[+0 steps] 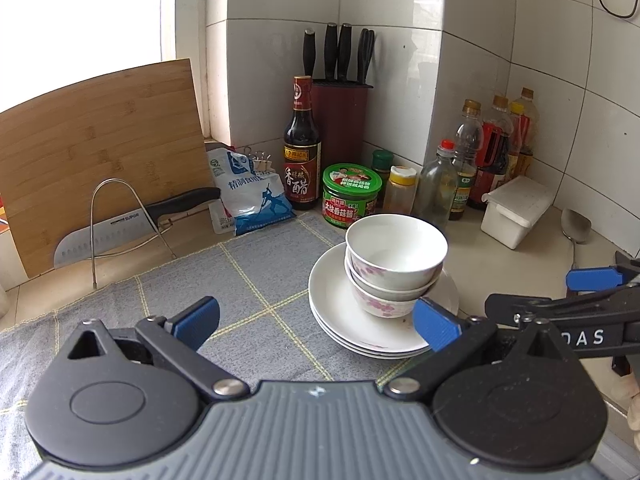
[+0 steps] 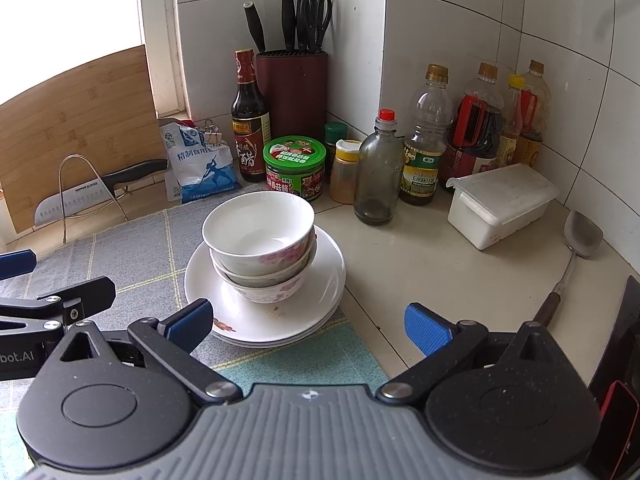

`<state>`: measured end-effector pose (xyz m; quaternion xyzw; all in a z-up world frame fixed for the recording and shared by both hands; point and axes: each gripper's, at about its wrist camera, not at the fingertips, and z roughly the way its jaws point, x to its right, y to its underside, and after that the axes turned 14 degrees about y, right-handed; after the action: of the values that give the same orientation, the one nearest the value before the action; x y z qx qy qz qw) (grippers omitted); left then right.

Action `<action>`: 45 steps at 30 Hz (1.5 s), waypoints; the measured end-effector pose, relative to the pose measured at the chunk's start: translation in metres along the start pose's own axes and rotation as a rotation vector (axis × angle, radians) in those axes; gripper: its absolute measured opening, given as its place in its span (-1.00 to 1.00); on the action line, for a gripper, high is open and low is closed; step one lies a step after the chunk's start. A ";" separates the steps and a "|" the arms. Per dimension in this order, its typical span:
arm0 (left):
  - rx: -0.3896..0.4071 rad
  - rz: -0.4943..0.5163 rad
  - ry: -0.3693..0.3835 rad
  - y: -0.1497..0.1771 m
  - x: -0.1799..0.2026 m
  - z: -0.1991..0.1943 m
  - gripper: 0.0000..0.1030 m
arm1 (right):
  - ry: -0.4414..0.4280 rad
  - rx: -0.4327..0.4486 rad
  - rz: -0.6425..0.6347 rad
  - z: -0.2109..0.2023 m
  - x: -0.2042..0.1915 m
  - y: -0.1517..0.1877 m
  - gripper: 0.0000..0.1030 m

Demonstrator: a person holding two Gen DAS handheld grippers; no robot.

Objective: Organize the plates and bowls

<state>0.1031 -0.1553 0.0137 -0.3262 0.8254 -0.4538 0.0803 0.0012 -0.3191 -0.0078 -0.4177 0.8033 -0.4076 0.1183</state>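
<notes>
Three nested bowls (image 1: 394, 264) sit on a stack of white plates (image 1: 340, 320) at the right edge of a gray checked mat (image 1: 240, 280) — half over the counter (image 2: 440, 272). The left gripper (image 1: 316, 322) and right gripper (image 2: 308, 326) both hover before the stack, jaws spread wide, holding nothing. Behind stand a green-lidded jar (image 1: 351, 194) and a vinegar bottle (image 1: 302, 144).

Three nested floral bowls (image 2: 260, 248) upright atop perhaps three stacked white plates (image 2: 320, 304).
</notes>
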 end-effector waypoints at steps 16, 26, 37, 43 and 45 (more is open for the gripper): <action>0.005 -0.013 -0.002 -0.001 0.002 -0.003 0.99 | 0.002 0.025 0.001 -0.005 0.004 -0.002 1.00; 0.013 -0.019 -0.007 -0.002 0.002 -0.006 0.99 | 0.007 0.045 -0.010 -0.010 0.004 -0.005 1.00; 0.014 -0.025 -0.009 -0.003 0.002 -0.007 0.99 | 0.015 0.056 -0.017 -0.012 0.005 -0.005 1.00; 0.016 -0.027 -0.010 -0.002 0.003 -0.008 0.99 | 0.017 0.062 -0.020 -0.014 0.004 -0.005 1.00; 0.015 -0.028 -0.010 -0.002 0.003 -0.008 0.99 | 0.018 0.066 -0.022 -0.015 0.004 -0.005 1.00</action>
<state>0.0987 -0.1522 0.0204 -0.3394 0.8168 -0.4595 0.0808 -0.0063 -0.3153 0.0057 -0.4185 0.7860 -0.4388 0.1202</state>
